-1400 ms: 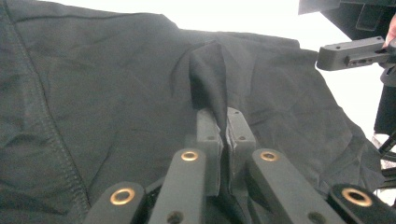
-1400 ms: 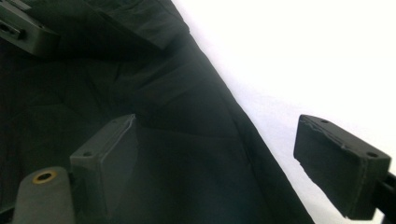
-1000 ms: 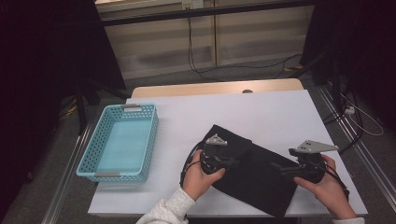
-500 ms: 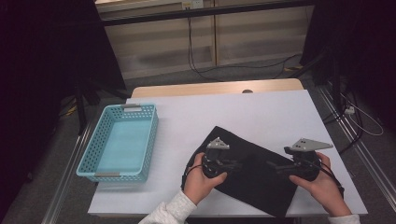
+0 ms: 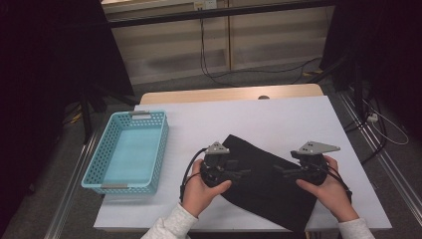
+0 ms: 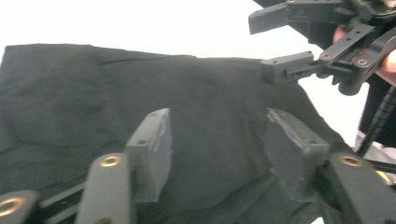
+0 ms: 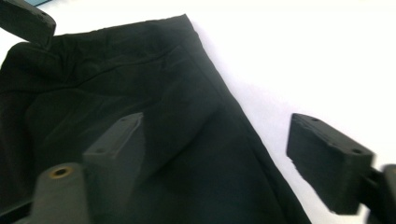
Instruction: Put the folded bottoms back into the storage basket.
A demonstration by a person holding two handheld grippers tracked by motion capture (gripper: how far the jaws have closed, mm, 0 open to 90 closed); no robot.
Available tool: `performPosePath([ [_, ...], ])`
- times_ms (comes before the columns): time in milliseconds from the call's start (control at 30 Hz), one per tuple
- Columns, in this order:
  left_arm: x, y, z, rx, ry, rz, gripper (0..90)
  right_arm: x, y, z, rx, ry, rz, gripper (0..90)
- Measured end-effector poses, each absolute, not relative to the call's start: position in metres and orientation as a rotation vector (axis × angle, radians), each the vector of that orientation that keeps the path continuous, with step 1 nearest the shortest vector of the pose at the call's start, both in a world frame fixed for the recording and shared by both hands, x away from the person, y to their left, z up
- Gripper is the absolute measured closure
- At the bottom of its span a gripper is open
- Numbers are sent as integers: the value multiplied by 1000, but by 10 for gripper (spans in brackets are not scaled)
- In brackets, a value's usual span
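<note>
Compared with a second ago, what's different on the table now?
The left gripper has just been opening its jaws: they stand apart over the black cloth, no longer pinching it. The right gripper has slid inward along the cloth toward the left one; its jaws have closed a little but stand open. The cloth lies flat on the white table, and the blue basket has not moved.

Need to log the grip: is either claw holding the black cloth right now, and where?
Nothing is held. The left claw has just opened above the black cloth; the right claw stands open over its edge.
</note>
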State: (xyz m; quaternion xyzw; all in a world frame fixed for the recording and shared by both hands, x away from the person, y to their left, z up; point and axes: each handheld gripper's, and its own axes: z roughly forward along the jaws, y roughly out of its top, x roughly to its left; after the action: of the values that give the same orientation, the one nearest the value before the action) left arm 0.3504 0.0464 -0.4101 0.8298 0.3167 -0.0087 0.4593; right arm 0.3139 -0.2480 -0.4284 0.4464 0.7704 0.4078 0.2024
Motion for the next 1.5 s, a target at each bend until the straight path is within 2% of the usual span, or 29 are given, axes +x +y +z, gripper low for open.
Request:
performPosePath([
  [300, 358, 69, -422, 2091, 846, 60, 279, 333, -234, -436, 1253, 2165, 1109, 295],
  [633, 365, 89, -424, 2090, 908, 129, 260, 354, -220, -444, 1254, 2189, 1065, 360],
  [767, 367, 94, -426, 2092, 922, 141, 260, 359, -217, -447, 1250, 2216, 1067, 450],
  [933, 367, 95, -431, 2102, 933, 145, 262, 364, -216, -453, 1257, 2226, 1011, 467],
  [1133, 369, 100, -430, 2095, 944, 160, 259, 364, -212, -458, 1240, 2288, 1000, 608],
  [1233, 368, 100, -429, 2095, 941, 162, 258, 365, -211, -461, 1255, 2284, 1011, 622],
  [1400, 367, 99, -429, 2095, 938, 153, 270, 363, -207, -464, 1233, 2306, 1065, 831],
  [1500, 366, 99, -428, 2095, 937, 154, 270, 362, -203, -462, 1204, 2322, 1035, 851],
])
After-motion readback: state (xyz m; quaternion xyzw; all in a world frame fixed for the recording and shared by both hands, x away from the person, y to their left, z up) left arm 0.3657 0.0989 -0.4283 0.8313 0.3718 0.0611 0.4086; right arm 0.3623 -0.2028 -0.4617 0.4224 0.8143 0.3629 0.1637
